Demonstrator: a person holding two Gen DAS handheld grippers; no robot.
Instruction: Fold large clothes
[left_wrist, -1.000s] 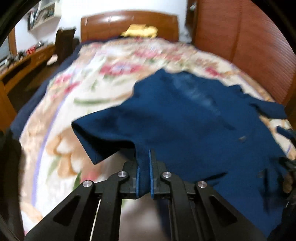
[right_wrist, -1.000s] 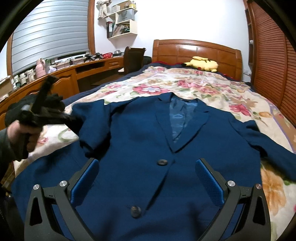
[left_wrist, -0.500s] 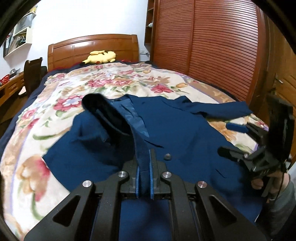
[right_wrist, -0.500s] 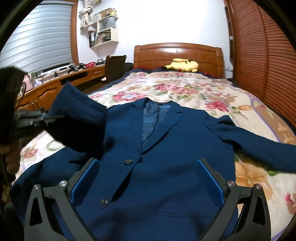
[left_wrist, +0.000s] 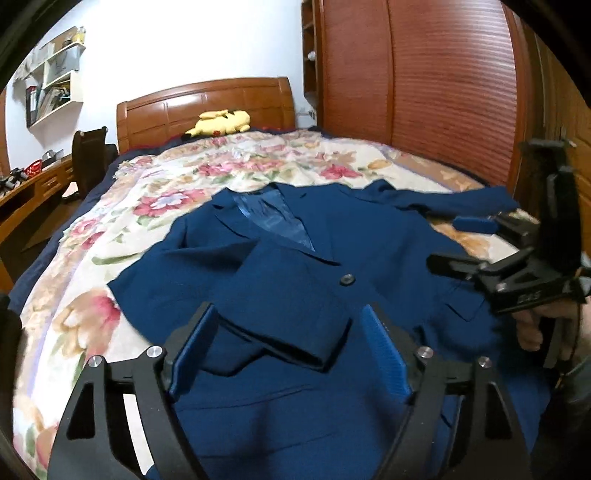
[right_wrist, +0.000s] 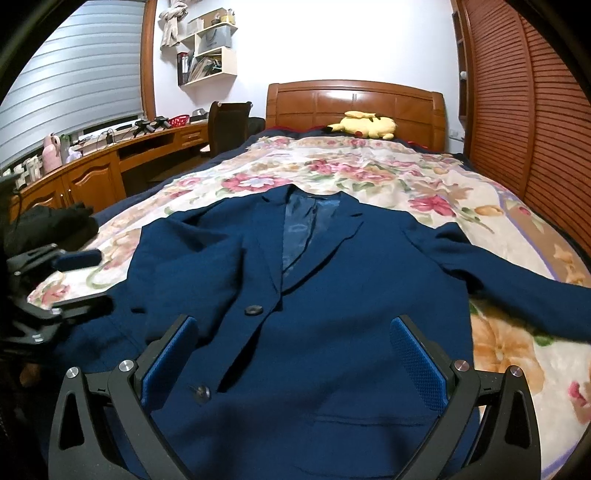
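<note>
— So, the left wrist view first: what has changed?

— Half a second back the left tongs (left_wrist: 286, 354) were clamped on the sleeve, holding it up over the jacket (left_wrist: 369, 258). Now they stand wide apart with nothing between them, and the sleeve (left_wrist: 284, 306) lies folded across the jacket's chest, its cuff end just ahead of the blue pads (left_wrist: 384, 354).

— Meaning the first fold is laid?

— I'd judge so — one sleeve is in, released, and resting on the body of the jacket, which lies face up on the bed (left_wrist: 110, 229).

— And the right wrist view?

— The right tongs (right_wrist: 291, 358) hang open over the lower front of the jacket, as they did a second ago, gripping nothing. The other sleeve (right_wrist: 517, 291) is stretched out to the side across the floral bedspread, not yet folded. That looks like the next piece to bring in.

— What can't you make out?

— In the left view the hem sits under the tongs' frame and is cut off at the bottom edge. In the right view the folded sleeve is mostly hidden behind the left tongs at the frame's left edge, and the far sleeve's cuff runs out of frame — I cannot tell how it lies.
</note>
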